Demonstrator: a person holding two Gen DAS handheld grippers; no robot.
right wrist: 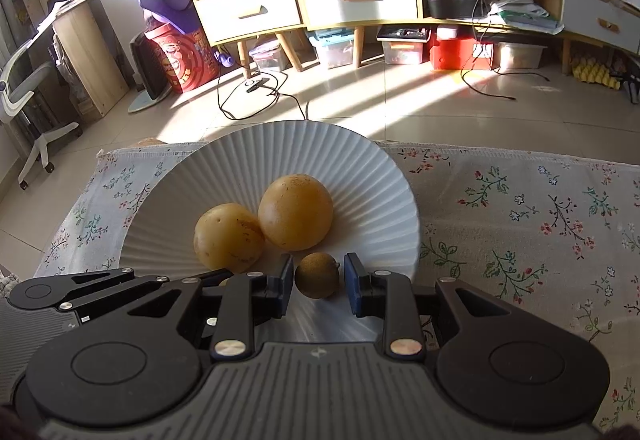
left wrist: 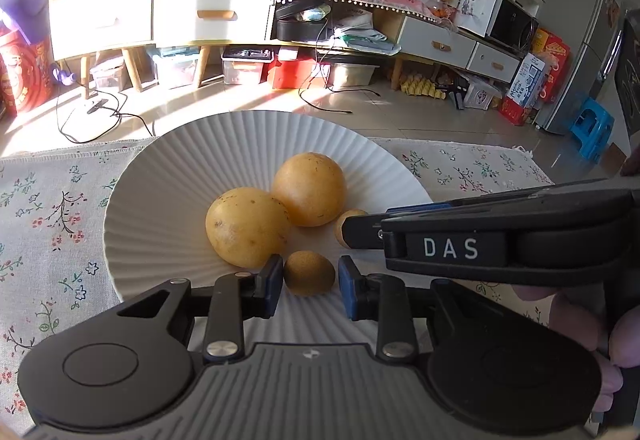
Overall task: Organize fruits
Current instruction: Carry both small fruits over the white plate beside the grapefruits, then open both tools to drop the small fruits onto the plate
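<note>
A white ribbed plate sits on a floral tablecloth. On it lie two large yellow round fruits, also seen in the right wrist view. A small brown fruit lies between the open fingers of my left gripper, with small gaps on both sides. Another small brown fruit lies between the open fingers of my right gripper; it is partly hidden behind the right gripper in the left wrist view. Both grippers hover low over the plate's near side.
The floral tablecloth covers the table on both sides of the plate. My right gripper's body crosses the left view from the right. Beyond the table edge lie tiled floor, cables and cabinets.
</note>
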